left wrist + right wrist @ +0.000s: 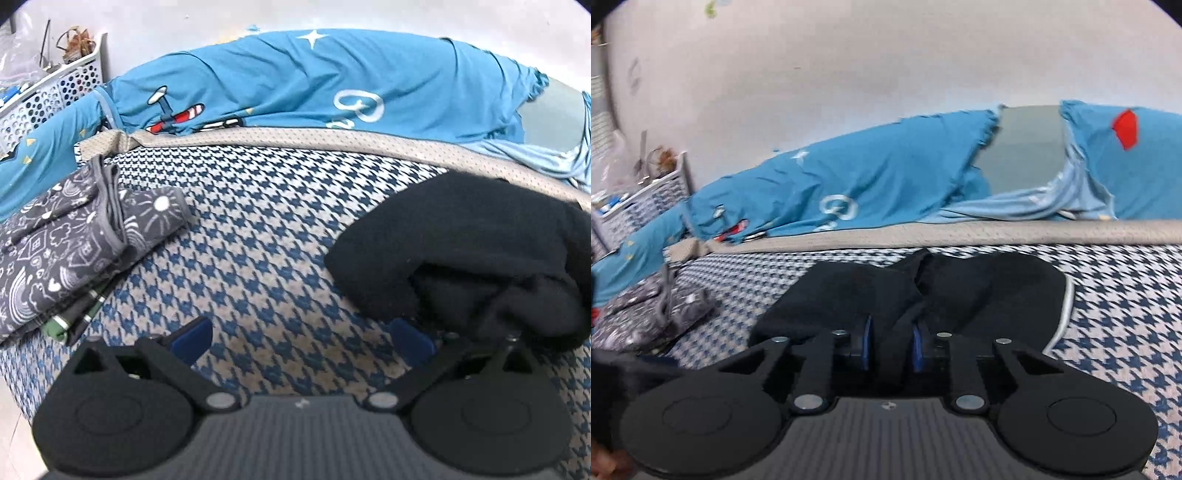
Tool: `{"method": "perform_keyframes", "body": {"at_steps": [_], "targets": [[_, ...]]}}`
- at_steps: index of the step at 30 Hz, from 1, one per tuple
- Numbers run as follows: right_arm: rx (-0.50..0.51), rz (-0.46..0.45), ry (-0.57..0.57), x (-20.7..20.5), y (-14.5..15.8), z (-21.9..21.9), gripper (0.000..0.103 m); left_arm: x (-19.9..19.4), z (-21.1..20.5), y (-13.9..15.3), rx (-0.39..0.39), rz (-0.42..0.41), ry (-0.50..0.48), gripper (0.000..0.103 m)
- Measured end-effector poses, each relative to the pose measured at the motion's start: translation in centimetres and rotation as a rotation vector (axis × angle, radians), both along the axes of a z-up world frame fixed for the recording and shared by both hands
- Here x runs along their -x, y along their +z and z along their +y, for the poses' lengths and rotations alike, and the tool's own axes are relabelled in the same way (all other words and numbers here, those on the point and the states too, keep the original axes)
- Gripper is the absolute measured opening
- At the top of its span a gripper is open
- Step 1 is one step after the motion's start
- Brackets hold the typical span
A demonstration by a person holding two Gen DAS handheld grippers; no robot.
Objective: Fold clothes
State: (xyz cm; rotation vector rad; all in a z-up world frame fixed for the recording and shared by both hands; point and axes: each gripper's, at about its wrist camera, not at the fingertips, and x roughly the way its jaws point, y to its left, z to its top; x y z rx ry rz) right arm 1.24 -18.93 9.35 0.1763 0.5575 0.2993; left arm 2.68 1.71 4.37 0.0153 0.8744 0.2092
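A houndstooth-covered bed (258, 236) carries everything, with a beige band (332, 138) running along its far edge. Beyond that band lies a rumpled blue quilt (295, 81) printed with stars and planes. A black garment (979, 288) rests near the middle of the bed, bunched toward its near edge, a pale trim showing on its right side. A folded grey patterned garment (55, 251) sits at the bed's left edge. A white perforated basket (55, 88) stands past the far left corner. The right gripper (890, 343) pinches a fold of the black garment. The left gripper (303, 339) is spread wide over bare cover, just beside the black garment.
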Motion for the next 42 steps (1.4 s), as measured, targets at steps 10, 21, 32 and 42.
{"method": "perform_keyframes", "body": {"at_steps": [10, 21, 32, 42], "targets": [[0.101, -0.033, 0.237, 4.0, 0.6, 3.8, 0.019, 0.7, 3.5, 1.2, 0.05, -0.059, 0.069, 0.103], [0.176, 0.04, 0.448, 7.6, -1.2, 7.2, 0.016, 1.6, 4.1, 1.8, 0.07, -0.091, 0.045, 0.103], [0.203, 0.098, 0.57, 8.9, -2.7, 9.2, 0.009, 1.9, 1.7, 0.6, 0.058, -0.053, -0.083, 0.103], [0.161, 0.041, 0.491, 8.3, -0.3, 6.8, 0.012, 1.1, 3.0, -2.1, -0.008, 0.079, 0.003, 0.103]]}}
